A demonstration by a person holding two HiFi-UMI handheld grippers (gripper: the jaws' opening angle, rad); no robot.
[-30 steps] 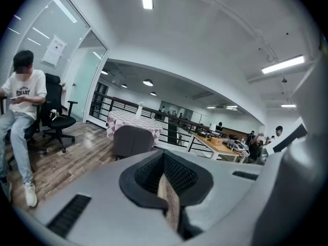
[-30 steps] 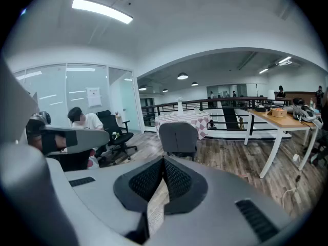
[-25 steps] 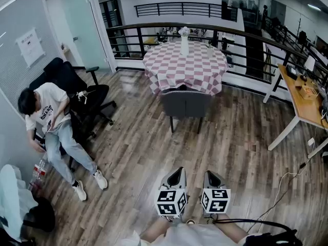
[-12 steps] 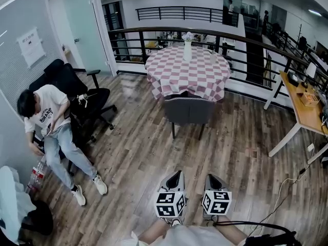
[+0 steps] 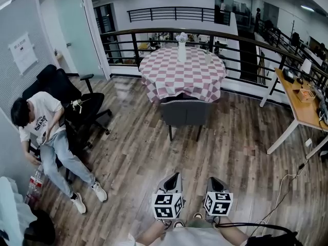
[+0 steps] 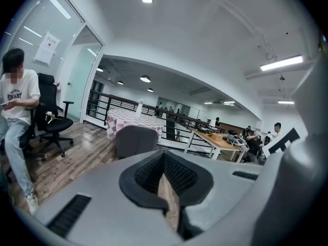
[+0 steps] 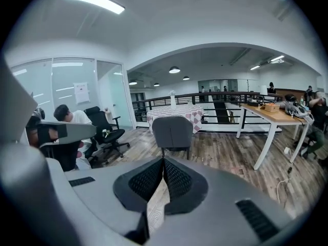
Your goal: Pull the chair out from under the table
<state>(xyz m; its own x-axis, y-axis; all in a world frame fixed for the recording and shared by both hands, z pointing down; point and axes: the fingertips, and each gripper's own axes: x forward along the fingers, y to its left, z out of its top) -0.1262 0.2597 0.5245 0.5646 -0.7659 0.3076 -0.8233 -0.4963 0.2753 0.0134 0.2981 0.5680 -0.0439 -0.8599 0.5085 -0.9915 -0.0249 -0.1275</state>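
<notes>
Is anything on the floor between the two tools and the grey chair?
Nothing visible does. Only bare wooden floor lies between the left tool, the right tool and the grey chair. The seated person and black office chair are off to the left.

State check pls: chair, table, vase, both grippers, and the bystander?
grey chair: pushed in against the table, not yet pulled out, nothing touching it.
round table: covered by a checked cloth.
vase: upright on the table.
left gripper: shut, empty, well short of the chair.
right gripper: shut, empty, well short of the chair.
person: seated at the left, bent forward.
</notes>
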